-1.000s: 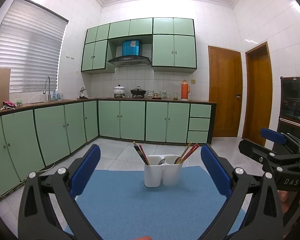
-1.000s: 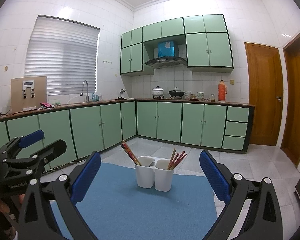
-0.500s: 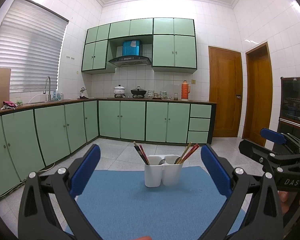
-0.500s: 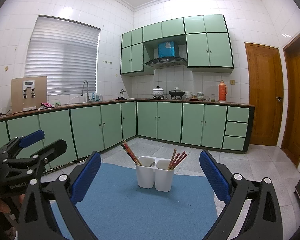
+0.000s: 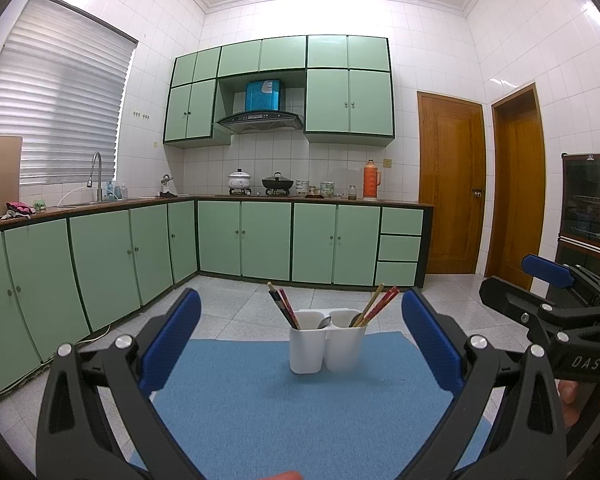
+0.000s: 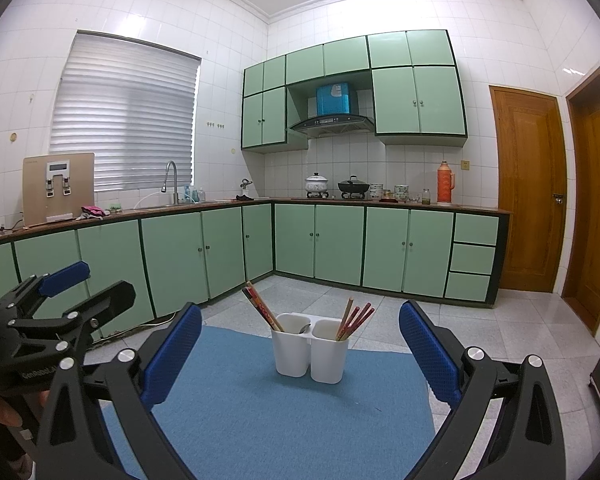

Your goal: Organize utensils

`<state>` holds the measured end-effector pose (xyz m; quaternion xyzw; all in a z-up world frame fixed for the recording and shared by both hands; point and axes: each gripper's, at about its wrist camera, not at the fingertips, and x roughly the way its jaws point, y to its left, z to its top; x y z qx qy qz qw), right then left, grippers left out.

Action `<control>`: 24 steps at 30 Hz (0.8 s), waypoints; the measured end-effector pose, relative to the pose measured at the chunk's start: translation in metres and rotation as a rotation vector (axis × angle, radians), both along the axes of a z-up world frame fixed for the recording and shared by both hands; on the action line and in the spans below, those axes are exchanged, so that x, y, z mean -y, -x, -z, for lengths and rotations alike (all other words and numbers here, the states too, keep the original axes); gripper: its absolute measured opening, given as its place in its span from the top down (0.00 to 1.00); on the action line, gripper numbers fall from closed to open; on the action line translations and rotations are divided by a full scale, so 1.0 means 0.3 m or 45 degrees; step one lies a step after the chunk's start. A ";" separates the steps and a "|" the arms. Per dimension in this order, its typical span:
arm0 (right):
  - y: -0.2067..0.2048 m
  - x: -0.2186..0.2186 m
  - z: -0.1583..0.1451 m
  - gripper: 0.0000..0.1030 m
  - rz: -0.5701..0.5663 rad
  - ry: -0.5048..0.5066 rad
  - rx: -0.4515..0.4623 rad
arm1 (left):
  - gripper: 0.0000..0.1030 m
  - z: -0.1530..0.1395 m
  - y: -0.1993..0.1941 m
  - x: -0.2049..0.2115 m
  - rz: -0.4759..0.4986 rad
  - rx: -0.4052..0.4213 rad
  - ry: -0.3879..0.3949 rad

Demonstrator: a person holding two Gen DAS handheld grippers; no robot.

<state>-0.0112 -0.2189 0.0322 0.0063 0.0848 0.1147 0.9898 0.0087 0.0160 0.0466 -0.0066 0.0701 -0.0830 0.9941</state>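
Both grippers, left (image 5: 300, 340) and right (image 6: 300, 340), are hovering spread wide and empty; the white two-cup holder (image 5: 327, 344) is standing frame-centre on the blue mat (image 5: 292, 408), chopsticks (image 5: 374, 305) and spoons (image 5: 325, 322) inside — sorted-finished or pre-resort, undecidable.

L gripper (image 5: 300, 340) blk frame | blue pads (image 5: 172, 340) | silver screws | R gripper (image 6: 300, 344) same
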 end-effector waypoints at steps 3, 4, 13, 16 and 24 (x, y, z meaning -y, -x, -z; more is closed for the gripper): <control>0.000 -0.001 0.001 0.06 0.001 0.001 0.000 | 0.05 0.001 0.001 -0.002 -0.001 0.000 0.001; 0.001 -0.001 0.001 0.06 0.000 0.001 0.000 | 0.05 0.000 0.001 -0.003 0.000 -0.001 0.000; 0.003 -0.004 -0.004 0.06 0.001 0.001 0.000 | 0.05 0.001 0.001 -0.003 0.000 0.000 0.001; 0.003 -0.003 -0.002 0.06 0.001 0.000 0.000 | 0.05 0.000 0.001 -0.004 -0.001 -0.001 0.000; 0.003 -0.003 -0.003 0.06 0.001 0.000 0.000 | 0.05 0.001 0.002 -0.006 -0.002 -0.003 0.000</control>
